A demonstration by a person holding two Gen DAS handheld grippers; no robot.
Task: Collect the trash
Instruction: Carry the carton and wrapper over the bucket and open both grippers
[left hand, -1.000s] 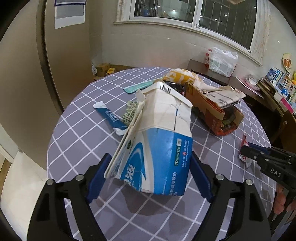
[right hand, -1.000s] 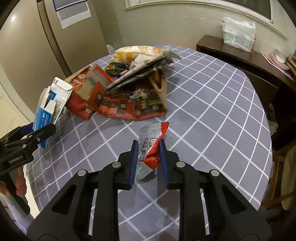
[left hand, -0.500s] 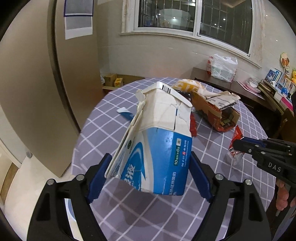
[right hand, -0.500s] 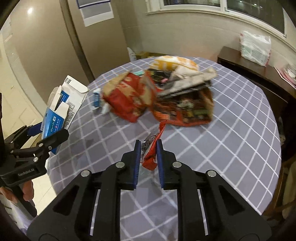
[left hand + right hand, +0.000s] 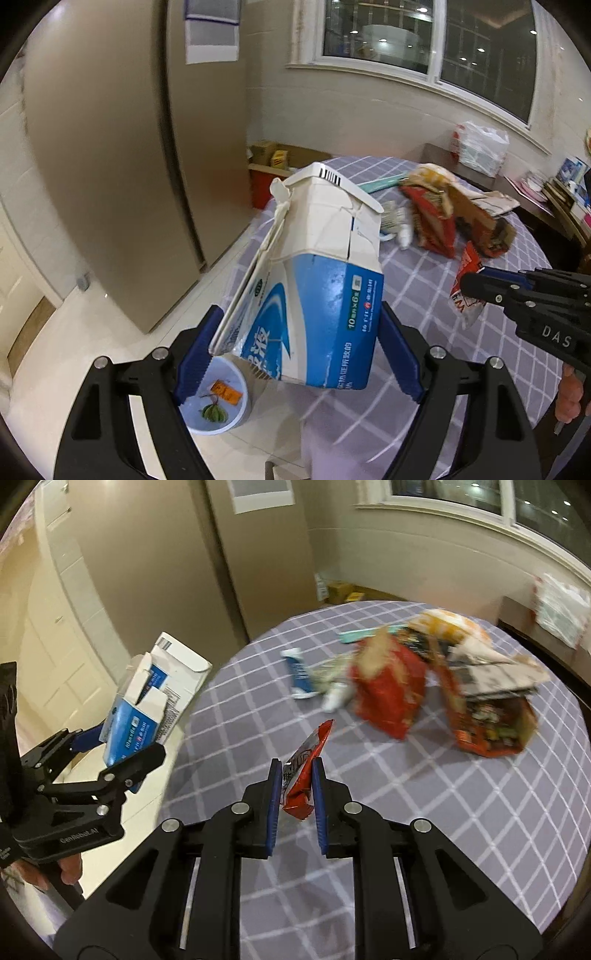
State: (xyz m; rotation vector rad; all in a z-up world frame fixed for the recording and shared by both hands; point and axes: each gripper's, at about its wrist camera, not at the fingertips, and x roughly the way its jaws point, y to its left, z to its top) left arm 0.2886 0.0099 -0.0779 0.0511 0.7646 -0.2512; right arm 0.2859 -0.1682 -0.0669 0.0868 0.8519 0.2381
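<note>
My left gripper (image 5: 297, 343) is shut on a crushed blue and white carton (image 5: 314, 273) and holds it off the table's left edge, above a white trash bin (image 5: 218, 402) on the floor. The carton also shows in the right wrist view (image 5: 147, 701). My right gripper (image 5: 295, 775) is shut on a red and white snack wrapper (image 5: 304, 768), lifted above the round table (image 5: 461, 812); the wrapper also shows in the left wrist view (image 5: 467, 280). The bin holds an orange scrap and a green item.
More trash lies on the checked tablecloth: a red bag (image 5: 388, 694), a torn cardboard box with newspaper (image 5: 491, 701), a blue tube (image 5: 299, 672), a teal strip (image 5: 362, 633). A tall beige cabinet (image 5: 110, 147) stands left. Boxes (image 5: 269, 158) sit on the floor.
Both grippers have swung left and back from the table with their loads. The carton now hangs over the floor bin, which has come into view. The wrapper is lifted higher.
</note>
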